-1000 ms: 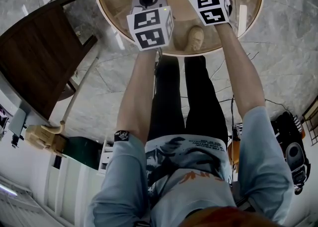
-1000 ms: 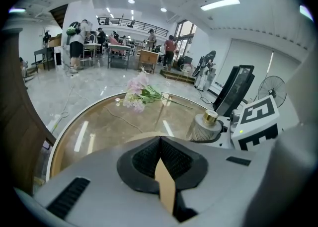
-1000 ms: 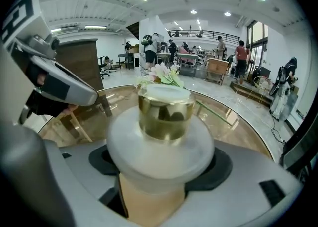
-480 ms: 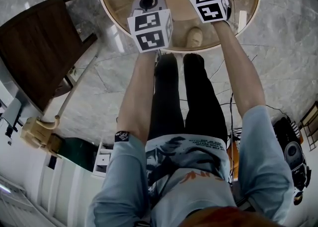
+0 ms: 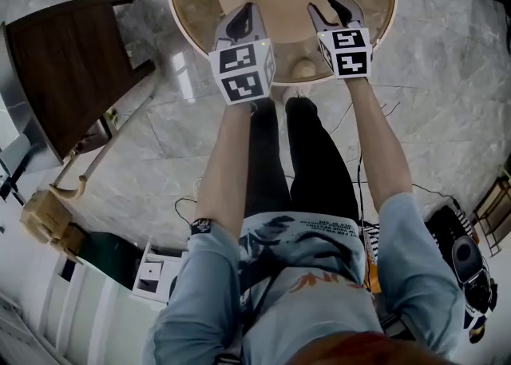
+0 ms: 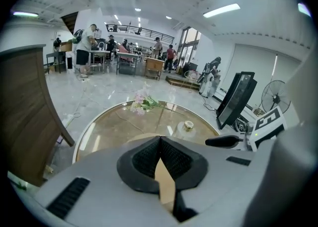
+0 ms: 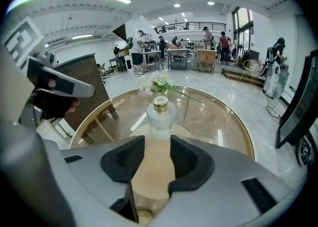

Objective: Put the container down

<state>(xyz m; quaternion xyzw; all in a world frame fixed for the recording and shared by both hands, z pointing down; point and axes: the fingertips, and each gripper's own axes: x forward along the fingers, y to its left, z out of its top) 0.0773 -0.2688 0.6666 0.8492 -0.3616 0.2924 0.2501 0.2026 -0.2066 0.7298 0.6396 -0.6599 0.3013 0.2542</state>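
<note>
The frosted bottle (image 7: 160, 115) stands mid-table (image 7: 218, 116), just beyond the empty, closing fingers of the right gripper (image 7: 157, 144), while the left gripper (image 6: 160, 140) has its fingers pinched together, so a stray forward nudge could topple it.

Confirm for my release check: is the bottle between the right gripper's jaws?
No: the bottle stands on the table ahead of the right gripper, whose closing jaws hold nothing.

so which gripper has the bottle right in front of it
The right gripper: the bottle stands straight ahead of its jaws, which are closing with nothing between them. The left gripper, jaws shut, sees it off to its right.
</note>
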